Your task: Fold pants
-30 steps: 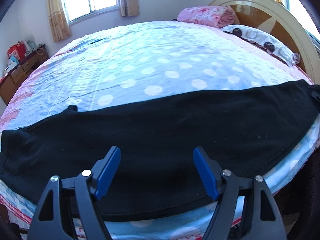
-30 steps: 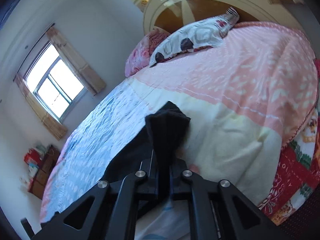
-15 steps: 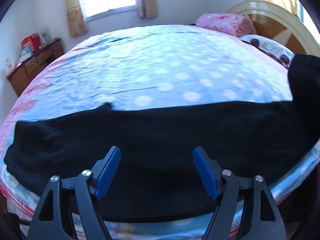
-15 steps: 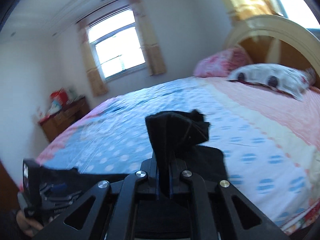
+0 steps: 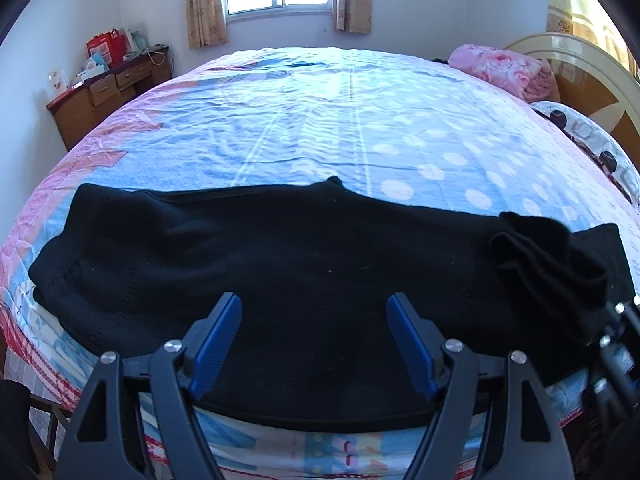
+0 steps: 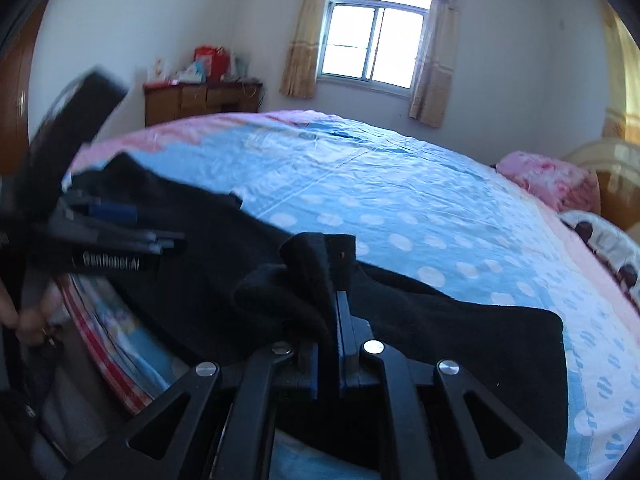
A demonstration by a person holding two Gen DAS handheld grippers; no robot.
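Observation:
Black pants (image 5: 304, 256) lie lengthwise along the near edge of the bed. My left gripper (image 5: 314, 300) hovers over their middle, open, with nothing between its blue pads (image 5: 218, 340). At the right edge of the left wrist view, my right gripper (image 5: 616, 332) holds a bunched end of the pants (image 5: 548, 264) lifted over the flat part. In the right wrist view my right gripper (image 6: 336, 308) is shut on that bunched end (image 6: 304, 272), with the rest of the pants (image 6: 460, 328) below. The left gripper (image 6: 116, 224) appears blurred at the left.
The bed (image 5: 320, 128) has a blue dotted sheet with pink borders. A pink blanket (image 5: 504, 68), a patterned pillow (image 5: 592, 148) and the headboard (image 5: 580, 64) are at the right. A wooden dresser (image 5: 104, 96) stands by the far wall. A hand (image 6: 24, 312) grips the left tool.
My right gripper has rolled and swung the pants' end from the pillow side toward the left, over the flat pants. The left gripper has slid sideways along the bed edge, still open.

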